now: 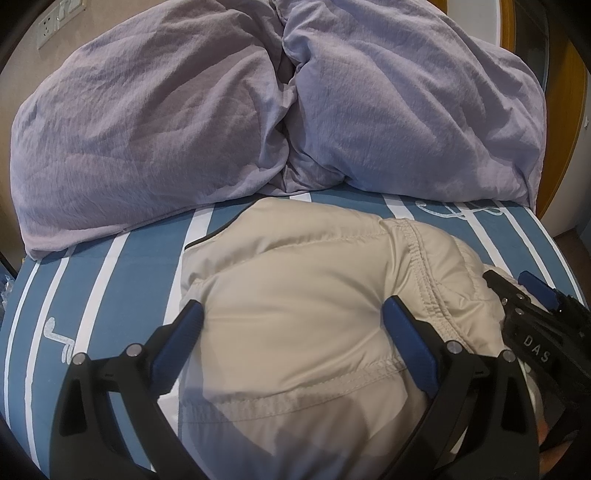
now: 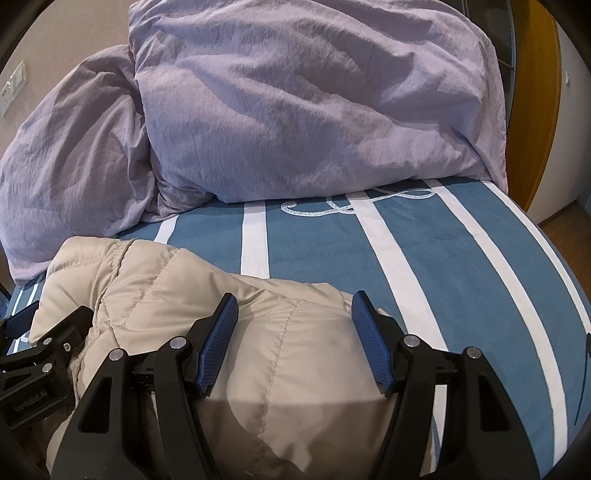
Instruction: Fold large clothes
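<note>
A beige quilted jacket (image 1: 295, 280) lies bundled on the blue-and-white striped bed sheet (image 1: 110, 273). My left gripper (image 1: 291, 306) hovers over it with its jaws wide open; the left pad sits near the jacket's left edge and the right pad by an elastic seam. My right gripper (image 2: 294, 299) is also open, its blue pads flanking a puffy fold of the jacket (image 2: 280, 343) without pinching it. The right gripper (image 1: 509, 277) shows at the jacket's right side in the left wrist view. The left gripper (image 2: 55, 314) shows at the far left in the right wrist view.
A crumpled lavender duvet (image 1: 229, 110) is heaped across the far half of the bed (image 2: 295, 110). Bare striped sheet (image 2: 461, 280) stretches to the right of the jacket up to the bed's edge. A wall socket (image 1: 61, 20) and a wooden door frame (image 2: 535, 92) lie beyond.
</note>
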A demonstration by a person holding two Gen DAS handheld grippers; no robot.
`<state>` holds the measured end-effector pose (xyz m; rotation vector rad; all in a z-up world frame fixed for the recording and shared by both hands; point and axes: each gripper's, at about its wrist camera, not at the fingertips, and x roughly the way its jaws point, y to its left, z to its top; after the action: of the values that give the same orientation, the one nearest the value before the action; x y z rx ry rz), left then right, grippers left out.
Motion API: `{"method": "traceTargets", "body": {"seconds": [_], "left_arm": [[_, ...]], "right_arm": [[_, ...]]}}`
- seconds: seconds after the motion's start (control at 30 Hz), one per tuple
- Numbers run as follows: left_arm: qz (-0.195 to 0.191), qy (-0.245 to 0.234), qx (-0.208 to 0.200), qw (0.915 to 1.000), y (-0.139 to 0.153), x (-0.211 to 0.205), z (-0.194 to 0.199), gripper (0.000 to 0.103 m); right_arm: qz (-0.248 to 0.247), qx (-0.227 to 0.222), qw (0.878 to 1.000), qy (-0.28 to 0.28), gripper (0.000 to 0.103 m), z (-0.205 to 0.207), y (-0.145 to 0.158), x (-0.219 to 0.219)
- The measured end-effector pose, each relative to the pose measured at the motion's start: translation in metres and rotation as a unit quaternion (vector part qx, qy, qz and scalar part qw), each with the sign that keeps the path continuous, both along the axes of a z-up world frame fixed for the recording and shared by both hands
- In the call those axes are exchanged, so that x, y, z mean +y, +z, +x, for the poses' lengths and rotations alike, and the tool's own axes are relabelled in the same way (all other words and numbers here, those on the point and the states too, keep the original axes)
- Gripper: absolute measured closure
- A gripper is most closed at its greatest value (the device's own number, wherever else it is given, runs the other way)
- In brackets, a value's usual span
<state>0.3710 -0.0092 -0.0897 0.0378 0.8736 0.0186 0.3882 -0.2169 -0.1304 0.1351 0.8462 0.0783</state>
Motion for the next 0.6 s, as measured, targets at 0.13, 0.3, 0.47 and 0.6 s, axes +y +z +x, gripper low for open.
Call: {"method": "traceTargets", "body": {"seconds": [0.13,0.3,0.47,0.6], "left_arm": [[-0.006,0.001,-0.001,1.0000,0.006,0.003,-0.004,0.005],[0.002,0.001,-0.015,0.9999,0.018,0.002,-0.018,0.005],[-0.020,0.002,-0.019,0.9996,0.027,0.004,-0.037,0.005],[-0.027,-0.003,-0.017,0.9995,0.028,-0.002,-0.050,0.005]], "right_arm": [[0.005,-0.005,1.000,0.006,0.038,-0.013,0.015,-0.006],[0.033,-0.019,0.999,0.015,0.047,-0.038,0.033,-0.019],[0.054,-0.024,0.998,0.021,0.055,-0.057,0.043,-0.031],[0.047,-0.014,0.998,0.033,0.058,-0.065,0.039,-0.030]]}}
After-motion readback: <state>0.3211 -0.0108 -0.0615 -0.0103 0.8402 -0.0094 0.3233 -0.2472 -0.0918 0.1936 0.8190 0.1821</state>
